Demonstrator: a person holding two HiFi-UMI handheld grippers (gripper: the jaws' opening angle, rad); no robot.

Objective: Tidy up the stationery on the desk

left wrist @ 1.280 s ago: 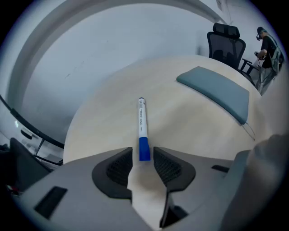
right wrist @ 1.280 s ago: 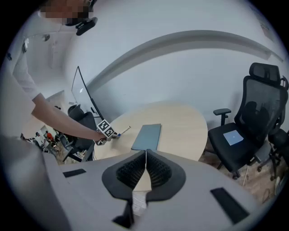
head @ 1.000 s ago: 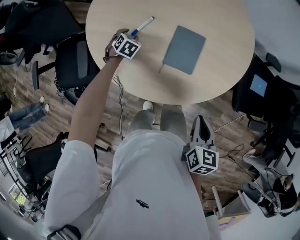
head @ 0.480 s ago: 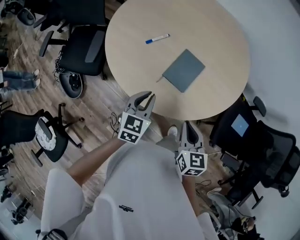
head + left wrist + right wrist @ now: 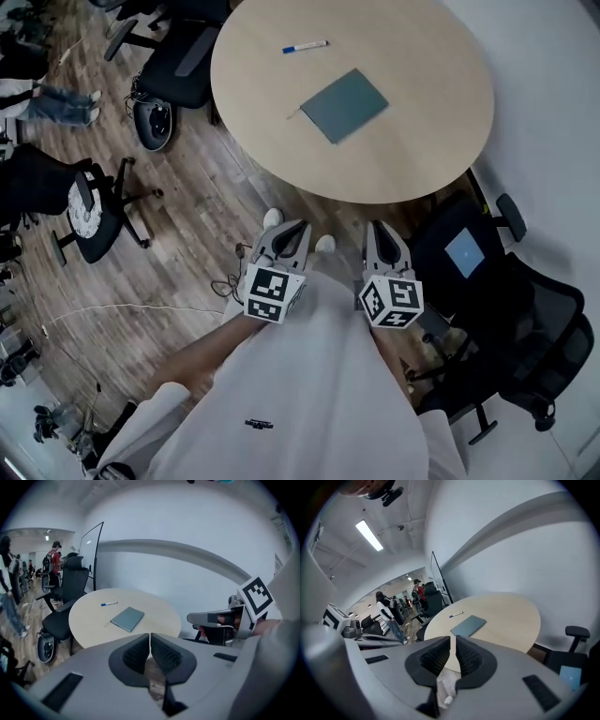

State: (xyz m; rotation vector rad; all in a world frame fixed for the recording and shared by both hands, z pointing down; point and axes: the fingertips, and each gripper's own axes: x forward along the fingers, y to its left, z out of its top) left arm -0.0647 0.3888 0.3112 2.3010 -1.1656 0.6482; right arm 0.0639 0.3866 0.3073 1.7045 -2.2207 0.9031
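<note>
Head view: a pen (image 5: 306,46) and a notebook (image 5: 344,105) lie apart on the round table (image 5: 427,141). The left gripper (image 5: 292,230) and right gripper (image 5: 380,232) hang off its near edge.
Left gripper view: the jaws have just been closing and now meet, with nothing between them.
Right gripper view: the jaws are together, with nothing between them.

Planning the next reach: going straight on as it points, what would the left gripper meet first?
Probably the near edge of the round table, short of the grey notebook. The left gripper, whose jaws have just closed on nothing, aims there over floor; depth is unclear, so it might pass underneath.
</note>
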